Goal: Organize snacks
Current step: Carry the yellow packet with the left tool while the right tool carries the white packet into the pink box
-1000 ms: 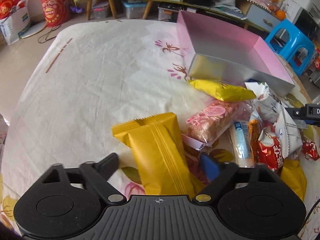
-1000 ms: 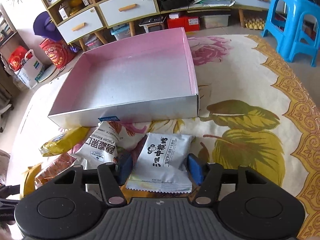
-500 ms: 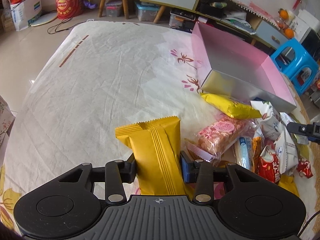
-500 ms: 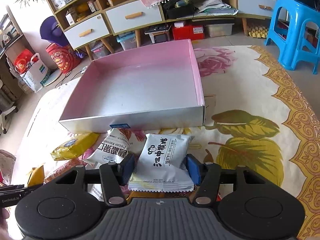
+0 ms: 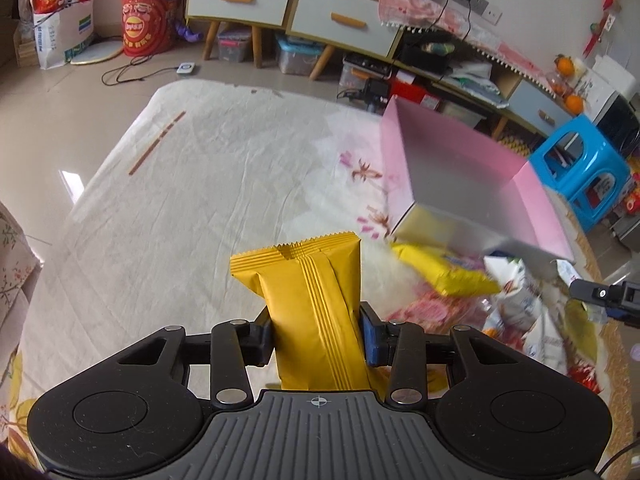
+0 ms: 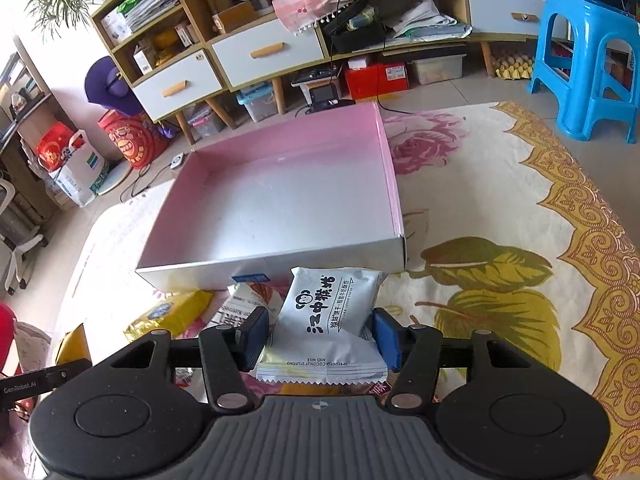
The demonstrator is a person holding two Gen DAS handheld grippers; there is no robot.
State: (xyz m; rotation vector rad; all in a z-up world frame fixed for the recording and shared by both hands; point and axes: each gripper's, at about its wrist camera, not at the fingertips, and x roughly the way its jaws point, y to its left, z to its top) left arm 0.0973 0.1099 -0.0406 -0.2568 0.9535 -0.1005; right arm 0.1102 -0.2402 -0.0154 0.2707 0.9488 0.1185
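Over the tablecloth (image 5: pixel 168 208), left gripper (image 5: pixel 316 336), wide a second ago, is now pinching yellow packet (image 5: pixel 308 296) and lifting; right gripper (image 6: pixel 320 336) is clamping white packet (image 6: pixel 328 312); pink box (image 6: pixel 280 200) is next.

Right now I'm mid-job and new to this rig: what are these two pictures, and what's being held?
No robot arm here: a person carries a two-finger tool in each hand, each with a camera looking along its fingers. The left view shows the left gripper shut on a yellow packet. The right view shows the right gripper shut on a white packet. Ahead lies an empty pink box on a flowered cloth, with more snack packets piled beside it.
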